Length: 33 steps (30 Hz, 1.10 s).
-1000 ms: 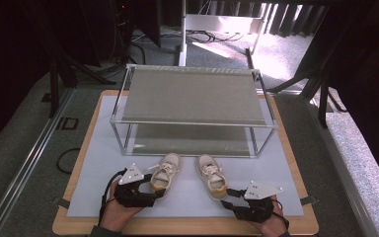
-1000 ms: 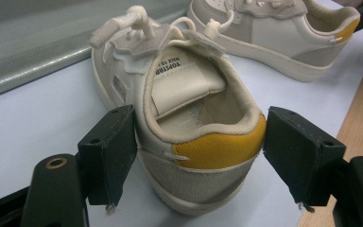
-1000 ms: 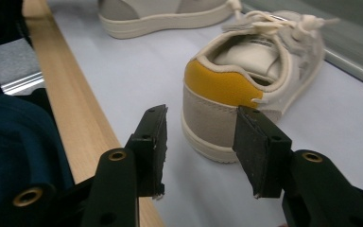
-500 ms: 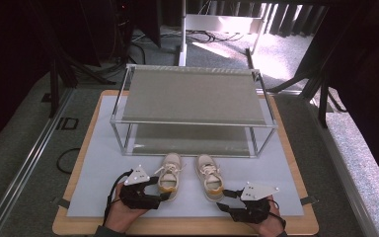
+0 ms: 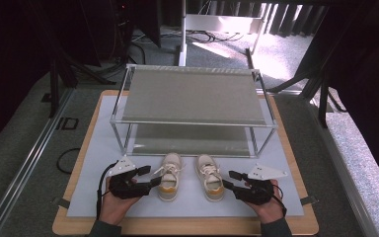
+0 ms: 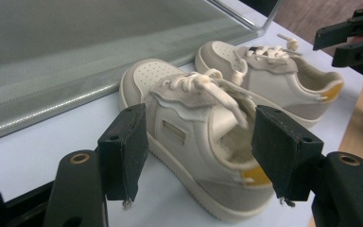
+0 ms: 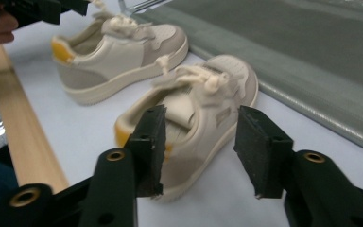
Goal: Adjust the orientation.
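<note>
High view: a pair of small cream lace-up sneakers with yellow heel patches, standing side by side on the white mat (image 5: 94, 148) near the near edge of the wooden counter (image 5: 74, 224), toes toward the two-tier glass-and-metal shoe rack (image 5: 192, 123) at the mat's far half. Left sneaker (image 5: 169, 177) just beside the left gripper (image 5: 154, 176), right sneaker (image 5: 210, 177) just beside the right gripper (image 5: 227, 179), each coming in from the outer side.

Left gripper view: black fingers (image 6: 123, 151) released and spread wide, the left sneaker (image 6: 189, 137) framed between them but not clamped. Right gripper view: fingers (image 7: 262, 149) likewise parted, the right sneaker (image 7: 203, 109) lined up in the gap, nothing held. Cannot tell whether the tips already flank the sides.

Probably the approach to a two-handed pick-up, perhaps for the rack. To do it well: slide each pair of fingers forward until the pads sit across the sneaker's midsection, below the collar and clear of the loose laces; keep the soles flat on the mat while closing; squeeze gently, since soft uppers likely deform; lift both level.
</note>
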Each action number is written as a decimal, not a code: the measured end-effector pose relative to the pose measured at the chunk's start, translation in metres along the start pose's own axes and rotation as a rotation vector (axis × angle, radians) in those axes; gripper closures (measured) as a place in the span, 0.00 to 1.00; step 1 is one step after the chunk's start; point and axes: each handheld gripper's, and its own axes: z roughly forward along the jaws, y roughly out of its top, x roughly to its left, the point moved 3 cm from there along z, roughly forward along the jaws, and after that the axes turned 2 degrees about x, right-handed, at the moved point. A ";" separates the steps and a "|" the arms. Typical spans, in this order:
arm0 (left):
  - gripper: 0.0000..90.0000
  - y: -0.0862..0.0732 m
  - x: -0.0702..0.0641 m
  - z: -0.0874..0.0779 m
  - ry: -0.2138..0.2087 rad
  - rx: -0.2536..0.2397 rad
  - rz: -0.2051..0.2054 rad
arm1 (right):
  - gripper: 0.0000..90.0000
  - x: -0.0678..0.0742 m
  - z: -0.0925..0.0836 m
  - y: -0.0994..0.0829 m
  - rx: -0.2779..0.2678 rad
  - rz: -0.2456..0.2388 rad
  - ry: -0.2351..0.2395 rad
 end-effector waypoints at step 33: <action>0.53 0.004 -0.012 0.054 -0.082 0.124 0.040 | 0.73 -0.001 0.027 -0.003 0.054 0.087 0.044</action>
